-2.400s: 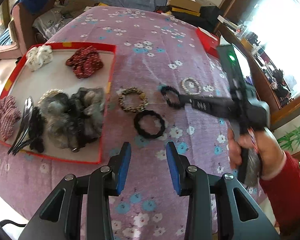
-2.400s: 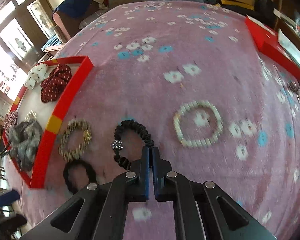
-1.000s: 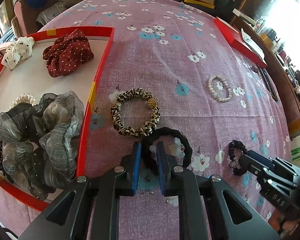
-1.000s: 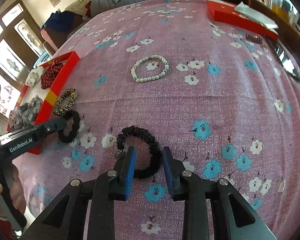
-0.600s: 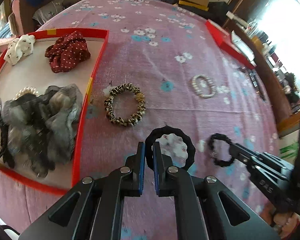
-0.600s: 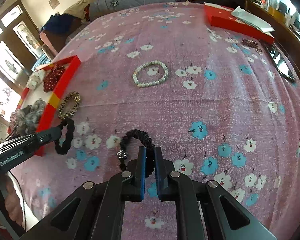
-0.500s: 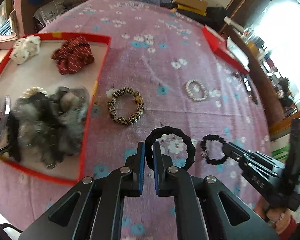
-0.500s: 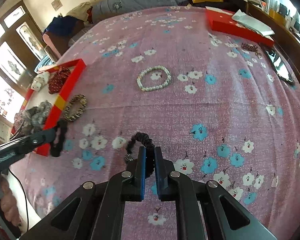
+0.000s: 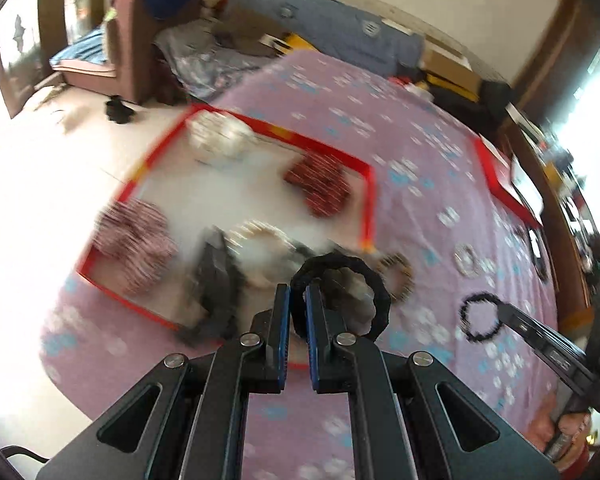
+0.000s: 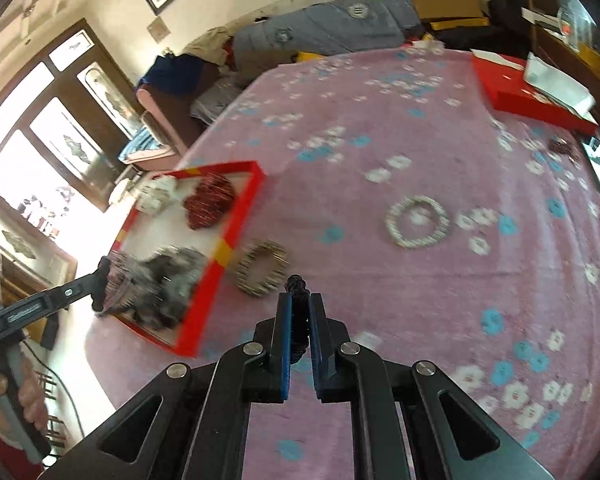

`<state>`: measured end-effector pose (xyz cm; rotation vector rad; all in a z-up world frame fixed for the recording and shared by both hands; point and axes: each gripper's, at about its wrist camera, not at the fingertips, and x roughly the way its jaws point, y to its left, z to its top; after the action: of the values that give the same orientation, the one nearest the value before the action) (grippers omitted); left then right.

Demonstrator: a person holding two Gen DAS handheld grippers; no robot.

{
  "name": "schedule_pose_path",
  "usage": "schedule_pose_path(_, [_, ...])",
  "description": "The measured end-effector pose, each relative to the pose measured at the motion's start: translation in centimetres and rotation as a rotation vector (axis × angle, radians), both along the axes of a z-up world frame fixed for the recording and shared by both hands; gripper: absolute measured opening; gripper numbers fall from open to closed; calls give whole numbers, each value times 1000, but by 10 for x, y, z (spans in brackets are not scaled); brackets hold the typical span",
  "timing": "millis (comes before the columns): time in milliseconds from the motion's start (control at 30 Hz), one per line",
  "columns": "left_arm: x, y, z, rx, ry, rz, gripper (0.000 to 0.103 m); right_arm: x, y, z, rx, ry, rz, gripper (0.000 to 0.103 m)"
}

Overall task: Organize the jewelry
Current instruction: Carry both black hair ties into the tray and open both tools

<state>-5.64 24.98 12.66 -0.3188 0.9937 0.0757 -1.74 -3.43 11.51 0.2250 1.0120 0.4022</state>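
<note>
1. Left wrist view: my left gripper (image 9: 296,306) is clamped narrow on a black scrunchie (image 9: 342,294), pinched at its 9 o'clock edge. The rest of the loop stands free above the pads, off the cloth.

2. Same view, blurred: the red tray (image 9: 366,204) lies from 10 to 12 o'clock, holding a dark red scrunchie (image 9: 320,190), a white one (image 9: 216,138), a striped one (image 9: 134,236) and a grey heap (image 9: 220,280) right under my tips. A leopard band (image 9: 396,276) lies on the pink cloth (image 9: 420,184) just outside the tray's near corner.

3. At 3 o'clock my right gripper (image 9: 500,312) holds a thinner black hair tie (image 9: 480,316) in the air.

4. Right wrist view: my right gripper (image 10: 299,316) is shut narrow on that hair tie (image 10: 298,286), seen edge-on, only its top showing above the pads.

5. The tray (image 10: 236,224) sits at 10 o'clock, the leopard band (image 10: 262,268) just outside its rim, a pearl bracelet (image 10: 418,222) well apart at 1 o'clock.

6. At 9 o'clock my left gripper (image 10: 100,288) hovers over the grey heap (image 10: 160,284).

7. Handling, as I judge it: both loops are light, soft and floppy, with nothing to break. A pinch on one side of the band is enough, but fabric clings to the pads, so I'd open wide low over the tray.

8. The pearls look hard and slippery; I'd take them across the strand.
</note>
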Motion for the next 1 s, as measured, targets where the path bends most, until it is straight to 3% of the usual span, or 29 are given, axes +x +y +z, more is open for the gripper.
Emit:
schedule_pose_path(133, [21, 46, -3, -15, -1, 21, 7, 14, 34, 14, -18, -17, 11, 9])
schedule_pose_path(400, [75, 115, -30, 53, 64, -17, 7, 57, 131, 19, -16, 6, 59, 10])
schedule_pose_path(667, [100, 142, -57, 96, 125, -45, 7, 115, 227, 5, -10, 12, 130, 10])
schedule_pose_path(867, [106, 152, -64, 79, 137, -55, 8, 160, 267, -25, -77, 61, 128, 10])
schedule_pose_path(1000, [102, 151, -62, 78, 122, -60, 8, 178, 270, -45, -143, 87, 113, 10])
